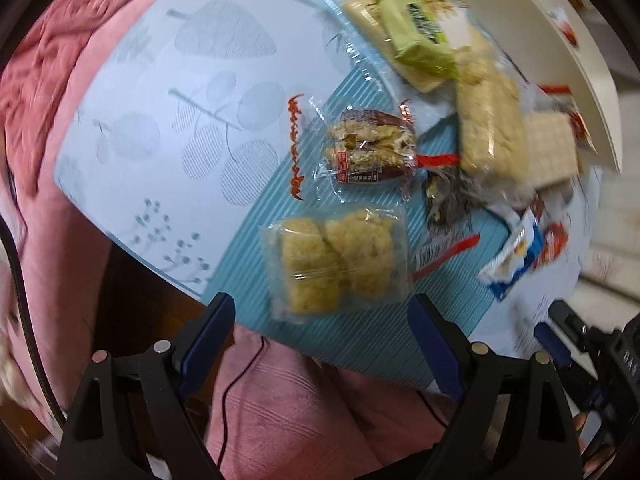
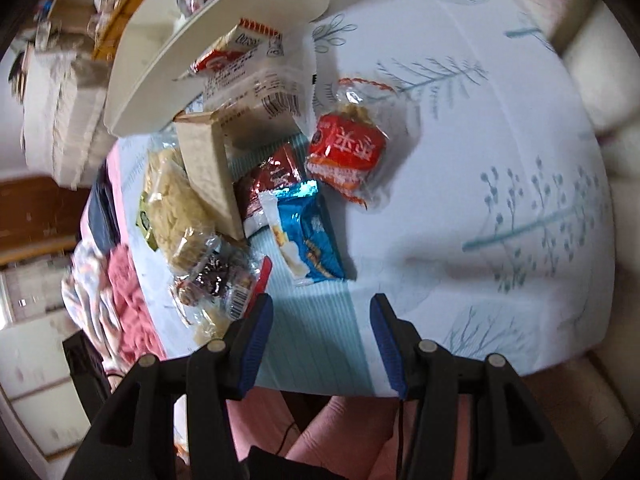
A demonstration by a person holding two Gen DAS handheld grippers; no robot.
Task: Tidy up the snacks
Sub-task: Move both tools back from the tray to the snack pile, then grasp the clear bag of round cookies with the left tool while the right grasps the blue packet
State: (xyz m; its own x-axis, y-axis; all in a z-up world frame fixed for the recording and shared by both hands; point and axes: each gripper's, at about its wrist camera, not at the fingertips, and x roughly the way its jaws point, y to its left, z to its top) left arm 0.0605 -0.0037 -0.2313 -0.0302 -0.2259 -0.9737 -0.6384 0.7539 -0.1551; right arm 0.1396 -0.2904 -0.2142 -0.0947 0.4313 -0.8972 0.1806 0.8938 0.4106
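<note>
Wrapped snacks lie in a loose heap on a table with a leaf-print cloth (image 1: 224,40). In the left wrist view, a clear pack of two yellow rice puffs (image 1: 336,264) sits just ahead of my left gripper (image 1: 320,320), which is open and holds nothing. Beyond it are a red-brown wrapped pastry (image 1: 368,148), a long rice crisp bar (image 1: 488,120) and a green packet (image 1: 416,32). My right gripper (image 2: 320,320) hangs open and bare above the cloth, just short of a blue packet (image 2: 308,236). A red packet (image 2: 344,152) lies further on.
A white tray (image 2: 216,40) holding a few snacks stands tilted at the far edge of the heap. A cracker pack (image 2: 212,172) and a dark snack in clear wrap (image 2: 212,276) lie left of the blue packet. A person's pink-clad lap (image 1: 300,400) is below the table's near edge.
</note>
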